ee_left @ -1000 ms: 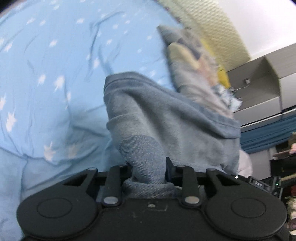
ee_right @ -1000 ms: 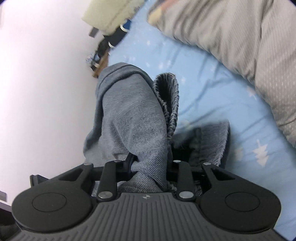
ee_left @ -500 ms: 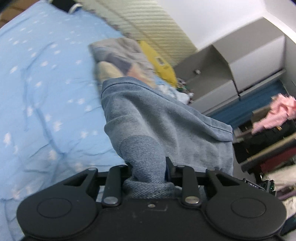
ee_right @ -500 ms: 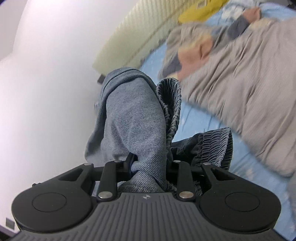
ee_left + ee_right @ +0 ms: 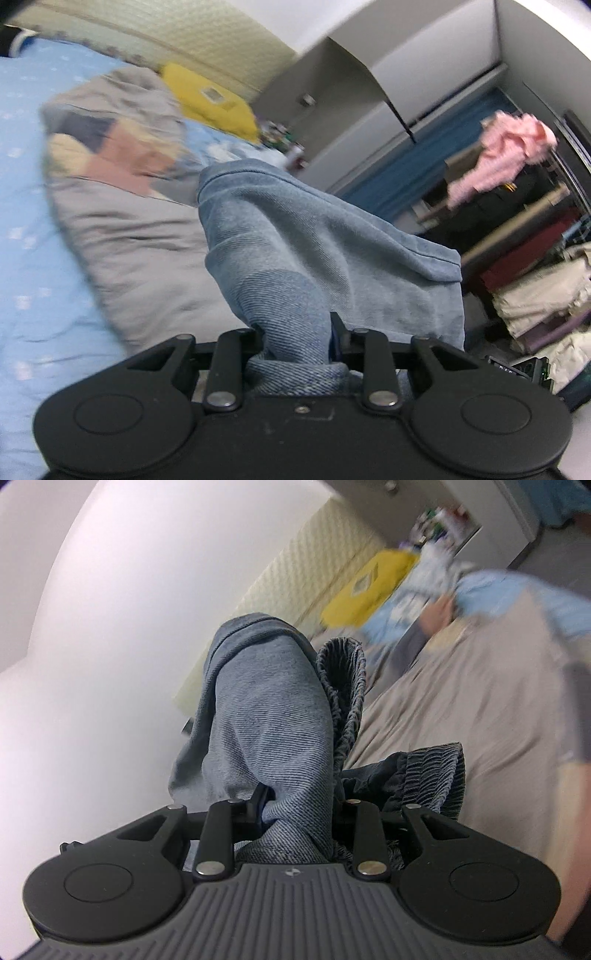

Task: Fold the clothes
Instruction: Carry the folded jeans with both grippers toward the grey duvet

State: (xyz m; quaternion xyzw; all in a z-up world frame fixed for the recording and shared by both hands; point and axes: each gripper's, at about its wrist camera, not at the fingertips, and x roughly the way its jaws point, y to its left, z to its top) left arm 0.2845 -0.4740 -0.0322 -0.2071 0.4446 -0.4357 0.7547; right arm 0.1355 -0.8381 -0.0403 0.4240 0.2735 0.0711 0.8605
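Observation:
A blue denim garment [image 5: 314,258] hangs from both grippers, lifted off the bed. My left gripper [image 5: 295,332] is shut on a bunched fold of it near a hemmed edge. My right gripper [image 5: 299,797] is shut on another bunched fold [image 5: 266,716], beside the garment's dark ribbed elastic waistband [image 5: 343,675]. The cloth hides the fingertips in both views.
Below lies a bed with a light blue patterned sheet [image 5: 29,229], a grey duvet [image 5: 140,236] and a yellow pillow [image 5: 210,99]. A padded cream headboard [image 5: 314,572] lines the wall. An open wardrobe with a pink garment [image 5: 506,144] and stacked clothes [image 5: 535,295] stands right.
Both grippers have risen and tilted up with the denim still clamped; the views swung from the blue sheet toward the headboard, pillows and wardrobe.

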